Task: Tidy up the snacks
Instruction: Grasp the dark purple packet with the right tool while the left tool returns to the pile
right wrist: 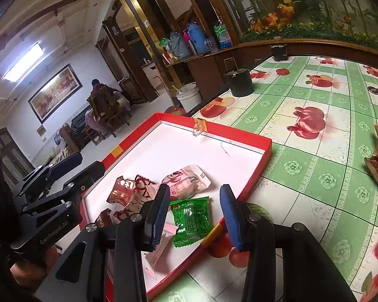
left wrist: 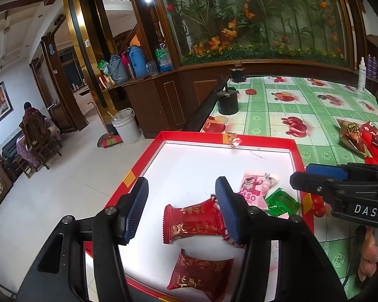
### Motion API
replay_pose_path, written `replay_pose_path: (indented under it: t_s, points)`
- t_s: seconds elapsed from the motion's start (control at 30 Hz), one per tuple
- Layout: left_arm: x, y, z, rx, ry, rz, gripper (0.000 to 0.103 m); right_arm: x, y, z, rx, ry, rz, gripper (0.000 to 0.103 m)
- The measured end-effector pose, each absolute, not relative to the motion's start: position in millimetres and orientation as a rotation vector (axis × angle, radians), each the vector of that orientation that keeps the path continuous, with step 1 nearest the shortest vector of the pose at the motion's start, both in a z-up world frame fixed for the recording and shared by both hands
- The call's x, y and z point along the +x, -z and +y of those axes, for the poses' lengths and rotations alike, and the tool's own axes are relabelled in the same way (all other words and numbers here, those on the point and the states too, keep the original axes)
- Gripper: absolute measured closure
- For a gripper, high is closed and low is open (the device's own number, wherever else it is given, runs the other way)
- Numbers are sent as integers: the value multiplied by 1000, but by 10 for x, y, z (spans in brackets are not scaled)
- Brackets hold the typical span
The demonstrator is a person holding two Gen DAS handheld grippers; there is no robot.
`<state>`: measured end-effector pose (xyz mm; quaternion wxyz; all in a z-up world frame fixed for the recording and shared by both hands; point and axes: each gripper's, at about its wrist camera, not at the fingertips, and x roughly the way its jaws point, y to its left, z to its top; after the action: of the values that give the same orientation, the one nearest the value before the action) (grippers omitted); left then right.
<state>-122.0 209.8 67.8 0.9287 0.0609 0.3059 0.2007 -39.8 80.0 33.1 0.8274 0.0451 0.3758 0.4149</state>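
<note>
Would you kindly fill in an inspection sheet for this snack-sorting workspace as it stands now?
Surface: table under a green checked cloth with fruit prints.
Job's things: red tray holds two red packets, a pink packet and a green packet; more wrapped snacks lie on the cloth outside it.
Clutter: black pot, white spray bottle.
Grippers: left gripper open above the tray, nothing between its fingers; right gripper open around the green packet, not closed on it.
Cables: nothing seen.
Surroundings: wooden counter with flasks, white bucket, a seated person in the far room.
</note>
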Motion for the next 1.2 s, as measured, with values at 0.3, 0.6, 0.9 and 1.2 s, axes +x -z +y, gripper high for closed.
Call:
replay_pose_path:
  t_s: [0.3, 0.6, 0.9, 1.2]
  points:
    - [-1195, -688, 2048, 125, -400, 637, 44, -392, -325, 792, 91, -882, 809, 56]
    - [-1185, -718, 1797, 169, -333, 627, 33, -259, -502, 339, 198, -809, 742, 55]
    - [-1043, -745, 1333, 223, -209, 657, 33, -61, -697, -1111, 302, -554, 616, 45]
    - [-628, -897, 632, 236, 7, 698, 33, -47, -653, -2316, 293, -286, 624, 44]
